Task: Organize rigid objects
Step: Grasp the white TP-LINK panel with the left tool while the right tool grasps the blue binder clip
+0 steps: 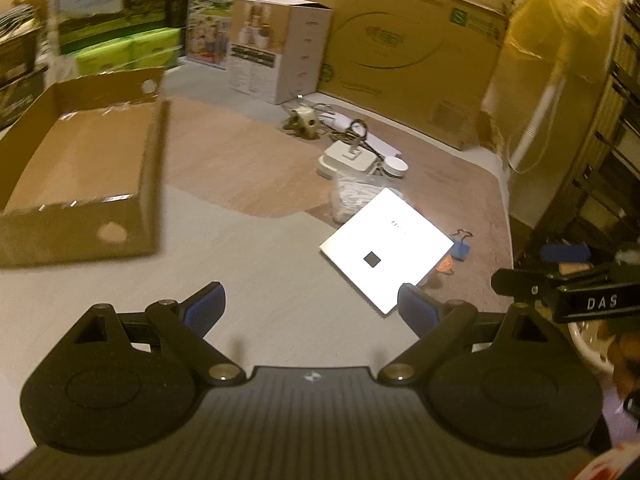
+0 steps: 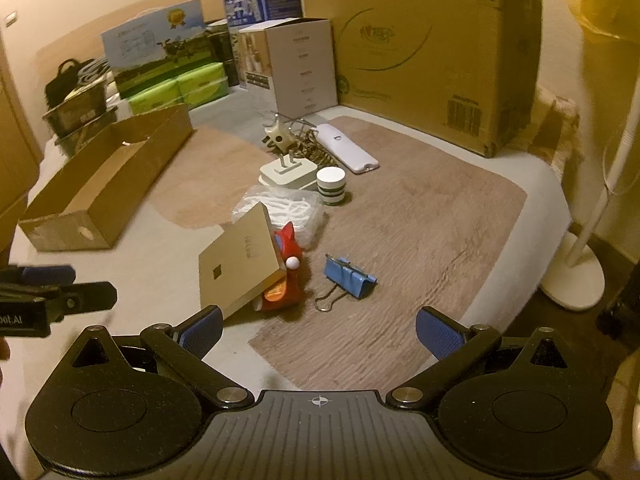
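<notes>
Though propped aslant, flat square box (image 2: pixel 240 262)

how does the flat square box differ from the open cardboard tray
The flat square box is closed, pale and tilted, propped on the red toy. The open cardboard tray is brown, much larger, topless and lies flat, seemingly empty inside. The box sits among the clutter; the tray stands apart to its left. Both are rectangular cardboard.

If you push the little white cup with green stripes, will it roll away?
Probably not while upright: the striped cup stands on its flat base on the brown mat. Tipped over, its round sides would likely roll. It looks hard, perhaps breakable.
</notes>
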The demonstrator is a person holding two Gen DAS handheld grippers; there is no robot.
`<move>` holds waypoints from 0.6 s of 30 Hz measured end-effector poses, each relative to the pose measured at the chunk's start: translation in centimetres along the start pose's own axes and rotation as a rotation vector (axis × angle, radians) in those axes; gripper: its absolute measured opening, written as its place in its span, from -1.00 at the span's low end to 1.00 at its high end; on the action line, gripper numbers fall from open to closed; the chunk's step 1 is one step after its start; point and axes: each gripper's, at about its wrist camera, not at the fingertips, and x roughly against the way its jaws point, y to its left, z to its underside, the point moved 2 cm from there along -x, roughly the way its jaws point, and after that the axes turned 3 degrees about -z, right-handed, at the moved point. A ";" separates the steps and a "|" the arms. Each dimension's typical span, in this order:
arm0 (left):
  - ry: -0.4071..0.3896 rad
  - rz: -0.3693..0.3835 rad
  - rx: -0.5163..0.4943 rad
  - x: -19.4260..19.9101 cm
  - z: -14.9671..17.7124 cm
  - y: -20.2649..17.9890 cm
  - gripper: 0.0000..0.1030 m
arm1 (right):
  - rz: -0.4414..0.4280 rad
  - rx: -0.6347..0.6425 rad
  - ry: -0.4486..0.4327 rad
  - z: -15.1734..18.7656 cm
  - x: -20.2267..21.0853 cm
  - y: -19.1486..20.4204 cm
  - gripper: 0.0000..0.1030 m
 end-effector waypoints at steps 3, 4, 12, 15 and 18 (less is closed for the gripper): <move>-0.002 0.051 -0.051 -0.8 -0.6 0.0 0.78 | -0.032 0.063 -0.001 -0.2 -0.4 -0.8 0.99; -0.001 0.062 -0.077 -1.1 -0.8 -0.1 0.78 | -0.041 0.084 -0.001 -0.3 -0.5 -1.1 0.99; 0.031 0.183 -0.315 -3.9 -2.1 -1.6 0.80 | -0.172 0.305 0.034 -0.9 -2.5 -2.2 0.99; 0.042 0.234 -0.390 -4.8 -2.3 -2.3 0.83 | -0.219 0.395 0.058 -0.9 -3.4 -2.3 0.99; 0.050 0.253 -0.454 -5.7 -2.5 -2.7 0.87 | -0.256 0.472 0.083 -1.0 -4.3 -2.6 0.96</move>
